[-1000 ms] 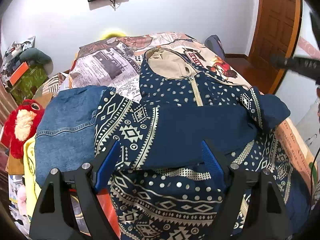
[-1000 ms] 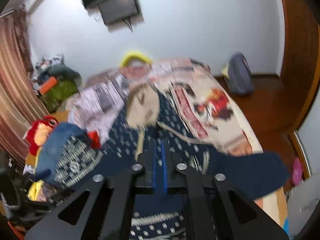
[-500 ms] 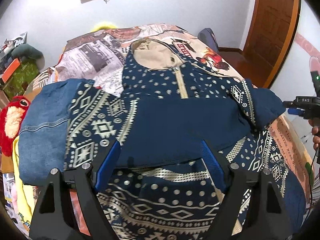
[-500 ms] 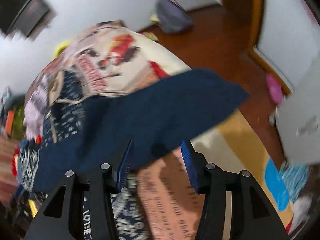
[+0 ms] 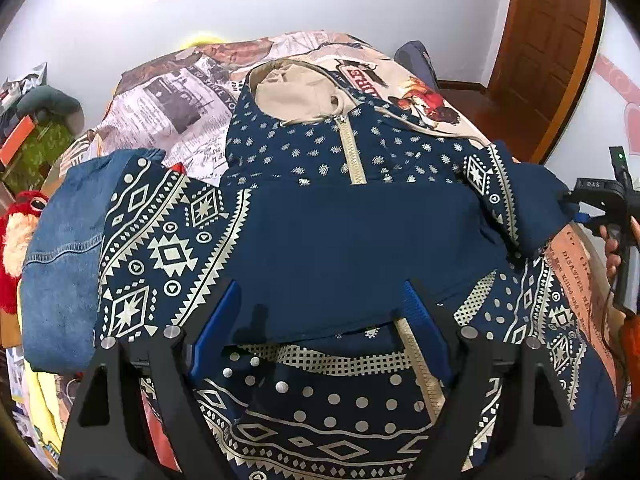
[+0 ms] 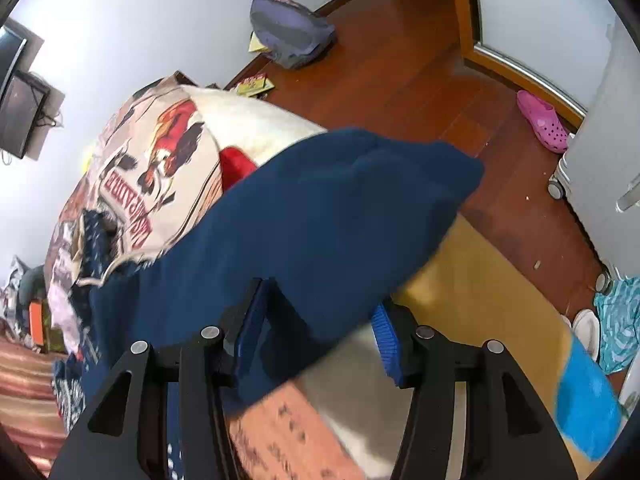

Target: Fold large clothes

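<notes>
A large navy hooded garment (image 5: 352, 240) with cream patterns lies spread on the bed, its tan-lined hood (image 5: 296, 92) at the far end. One sleeve is folded across its chest. My left gripper (image 5: 320, 320) is open and empty above the garment's lower front. The other sleeve's plain navy end (image 6: 340, 216) hangs off the bed's right side. My right gripper (image 6: 316, 332) is open, its blue pads either side of that sleeve end. The right gripper also shows at the right edge of the left wrist view (image 5: 612, 200).
A printed bedspread (image 5: 180, 108) covers the bed. Folded denim (image 5: 64, 248) and a red plush toy (image 5: 12, 240) lie at the left. On the wooden floor (image 6: 400, 72) are a grey bag (image 6: 292, 32) and a pink shoe (image 6: 542, 120). A wooden door (image 5: 548, 48) stands at the right.
My right gripper opened, swung to the bed's right side and now straddles the hanging sleeve end. My left gripper stayed open and drew a little closer over the garment.
</notes>
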`<state>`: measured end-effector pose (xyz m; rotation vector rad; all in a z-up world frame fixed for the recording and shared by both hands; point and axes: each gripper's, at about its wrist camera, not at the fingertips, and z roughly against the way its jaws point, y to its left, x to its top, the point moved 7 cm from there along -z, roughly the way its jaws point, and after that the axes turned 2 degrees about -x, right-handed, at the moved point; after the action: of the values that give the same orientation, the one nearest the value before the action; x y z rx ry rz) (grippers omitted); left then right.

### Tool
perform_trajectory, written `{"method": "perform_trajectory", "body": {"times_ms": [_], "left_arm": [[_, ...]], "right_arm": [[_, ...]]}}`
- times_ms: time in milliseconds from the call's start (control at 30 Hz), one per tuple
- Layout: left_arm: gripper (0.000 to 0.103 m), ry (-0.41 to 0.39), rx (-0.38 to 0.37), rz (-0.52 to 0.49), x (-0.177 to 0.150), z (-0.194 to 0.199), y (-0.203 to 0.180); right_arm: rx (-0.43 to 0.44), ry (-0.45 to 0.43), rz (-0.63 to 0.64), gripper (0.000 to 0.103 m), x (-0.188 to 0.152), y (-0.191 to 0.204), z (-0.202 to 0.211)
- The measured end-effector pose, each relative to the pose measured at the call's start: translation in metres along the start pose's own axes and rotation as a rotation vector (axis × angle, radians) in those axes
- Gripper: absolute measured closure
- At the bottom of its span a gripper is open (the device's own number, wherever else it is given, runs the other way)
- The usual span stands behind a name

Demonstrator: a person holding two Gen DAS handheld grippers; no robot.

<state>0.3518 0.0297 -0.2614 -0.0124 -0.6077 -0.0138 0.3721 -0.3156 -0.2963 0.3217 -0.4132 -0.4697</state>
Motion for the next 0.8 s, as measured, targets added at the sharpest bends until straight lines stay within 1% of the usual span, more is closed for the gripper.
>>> {"method": "perform_trajectory", "body": {"times_ms": [67, 100, 133, 167, 233, 333, 433, 500, 600, 700, 767, 800], "left_arm": [[0.022, 0.002, 0.007, -0.002, -0.001, -0.001, 0.001], [0.022, 0.003, 0.012, -0.004, -0.002, -0.002, 0.002], [0.022, 0.002, 0.016, -0.006, -0.002, -0.001, 0.003], [0.022, -0.001, 0.019, -0.008, -0.003, 0.0, 0.004], [0.022, -0.013, 0.016, -0.003, -0.002, 0.005, 0.006], [0.022, -0.035, 0.013, 0.007, 0.001, 0.016, 0.01], [0.022, -0.065, 0.015, 0.017, 0.003, 0.031, 0.015], [0.021, -0.086, 0.021, 0.025, 0.005, 0.041, 0.02], [0.022, -0.108, 0.023, 0.046, 0.005, 0.054, 0.03], [0.022, -0.124, 0.022, 0.066, 0.002, 0.064, 0.042], [0.022, -0.131, 0.027, 0.078, -0.002, 0.069, 0.051], [0.022, -0.132, 0.03, 0.085, -0.005, 0.072, 0.056]], "right_arm": [[-0.03, -0.015, 0.024, 0.067, 0.004, 0.001, 0.001], [-0.043, -0.027, 0.043, 0.082, 0.006, 0.005, 0.002], [-0.036, -0.033, 0.074, 0.096, 0.007, 0.014, 0.006], [-0.036, -0.038, 0.09, 0.097, 0.007, 0.018, 0.01], [-0.021, -0.081, 0.135, 0.098, 0.007, 0.036, 0.026], [0.012, -0.155, 0.23, 0.098, 0.0, 0.074, 0.059], [0.086, -0.199, 0.342, 0.098, -0.017, 0.124, 0.092], [0.15, -0.213, 0.405, 0.098, -0.032, 0.157, 0.11], [0.27, -0.194, 0.518, 0.098, -0.066, 0.216, 0.133], [0.34, -0.158, 0.619, 0.098, -0.102, 0.26, 0.14], [0.381, -0.108, 0.681, 0.098, -0.13, 0.288, 0.138], [0.396, -0.069, 0.715, 0.098, -0.149, 0.302, 0.131]]}}
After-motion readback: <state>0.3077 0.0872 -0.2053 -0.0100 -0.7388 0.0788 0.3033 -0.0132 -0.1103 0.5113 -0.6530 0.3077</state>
